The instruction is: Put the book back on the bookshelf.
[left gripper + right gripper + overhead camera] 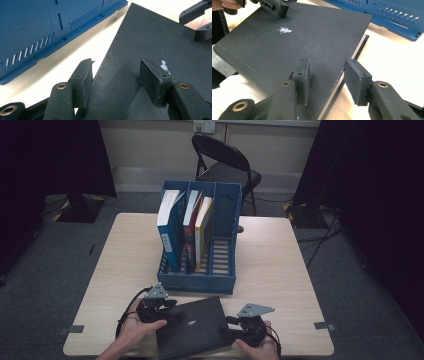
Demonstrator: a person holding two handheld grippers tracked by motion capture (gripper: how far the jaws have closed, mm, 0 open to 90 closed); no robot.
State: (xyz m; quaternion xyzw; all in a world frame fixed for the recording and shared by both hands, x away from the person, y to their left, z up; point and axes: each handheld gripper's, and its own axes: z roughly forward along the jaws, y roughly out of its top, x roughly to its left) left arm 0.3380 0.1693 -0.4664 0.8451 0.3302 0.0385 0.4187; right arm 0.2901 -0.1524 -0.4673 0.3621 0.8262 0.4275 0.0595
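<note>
Jaws of both grippers [172,312] [231,327] straddling opposite edges of flat black book [192,330], grip unclear, long axis left-right.

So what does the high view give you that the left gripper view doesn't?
High view alone: the books standing in the blue file rack, the folding chair behind the table, and the person's hands on the left gripper and right gripper.

Left gripper view alone: a close look at its jaws straddling the black book's edge, near a small white figure on the cover.

Both: black book, rack, table.
</note>
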